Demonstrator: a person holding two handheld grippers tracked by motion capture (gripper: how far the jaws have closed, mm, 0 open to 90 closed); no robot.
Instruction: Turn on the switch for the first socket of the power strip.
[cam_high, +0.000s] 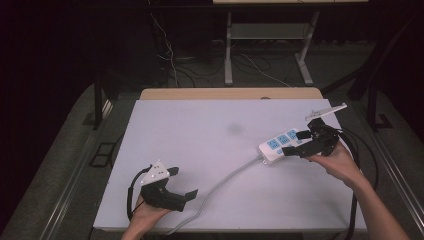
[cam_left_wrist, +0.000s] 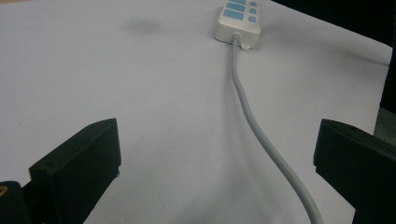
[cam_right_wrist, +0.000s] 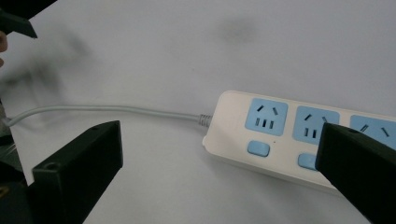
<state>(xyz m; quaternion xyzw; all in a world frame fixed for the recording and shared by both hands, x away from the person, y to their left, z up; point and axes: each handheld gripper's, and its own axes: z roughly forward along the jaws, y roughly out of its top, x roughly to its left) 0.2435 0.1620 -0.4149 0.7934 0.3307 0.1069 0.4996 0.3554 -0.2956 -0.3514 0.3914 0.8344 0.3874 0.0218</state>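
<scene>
Power strip (cam_high: 281, 144) lies right of centre in the high view, its grey cord (cam_high: 225, 183) running down toward the lower left over the white table (cam_high: 200, 135). Right gripper (cam_high: 303, 143) sits over the strip's far end, jaws spread, nothing grasped; left gripper (cam_high: 182, 183) at lower left, jaws spread wide and empty, cord passing between them in its own view.

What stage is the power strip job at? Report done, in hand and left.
Done: nothing visible; the power strip lies flat on the table.
In hand: the right tongs are open at the strip's end.
Left: closing on it; the left tongs wait open near the cord.
</scene>
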